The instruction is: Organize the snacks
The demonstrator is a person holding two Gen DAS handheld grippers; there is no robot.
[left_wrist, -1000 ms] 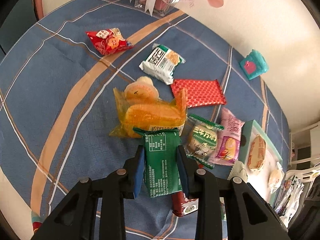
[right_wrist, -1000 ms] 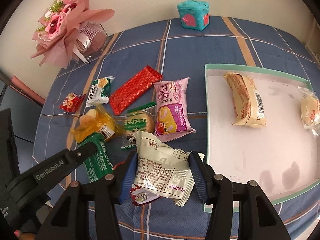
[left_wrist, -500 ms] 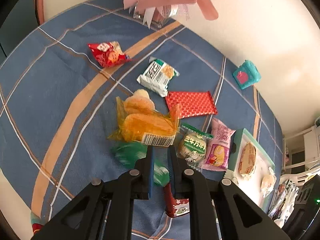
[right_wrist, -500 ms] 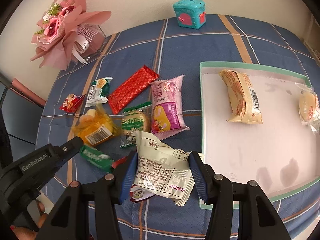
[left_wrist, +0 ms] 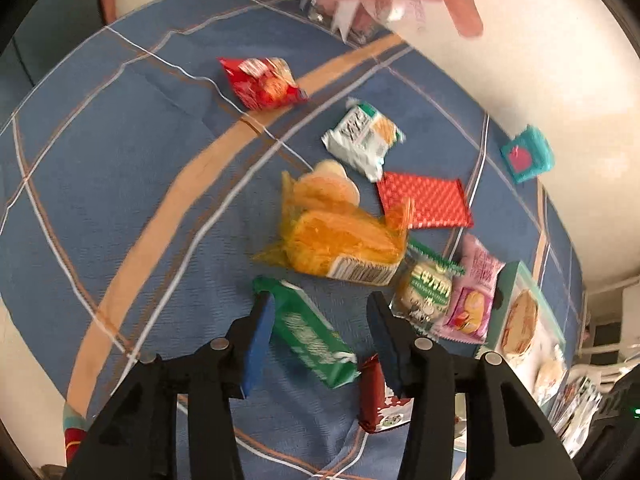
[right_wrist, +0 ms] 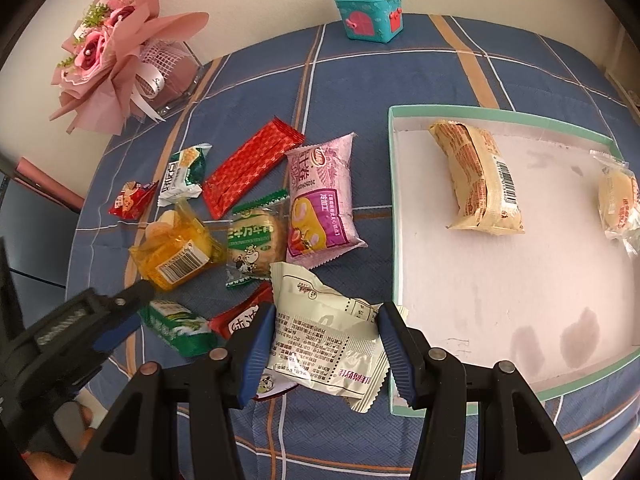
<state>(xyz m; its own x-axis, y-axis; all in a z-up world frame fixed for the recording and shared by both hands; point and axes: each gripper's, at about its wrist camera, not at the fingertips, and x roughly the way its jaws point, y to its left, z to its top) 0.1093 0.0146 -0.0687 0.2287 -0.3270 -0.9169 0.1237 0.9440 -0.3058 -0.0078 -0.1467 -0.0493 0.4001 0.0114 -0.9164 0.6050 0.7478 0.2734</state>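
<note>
Down on the blue plaid bench (left_wrist: 120,160): left hand-held gripper (left_wrist: 320,312) opening, green snack packet (left_wrist: 312,336) lying slantwise between its blue pads, near the left pad and clear of the right one, just below the orange-wrapped cake (left_wrist: 340,240). Further right, right hand-held gripper (right_wrist: 326,338) clamped on the white snack packet (right_wrist: 324,344), pads pressing both edges, just beside the near left corner of the green-rimmed tray (right_wrist: 394,240) with two wrapped pastries (right_wrist: 476,184) lying inside.
</note>
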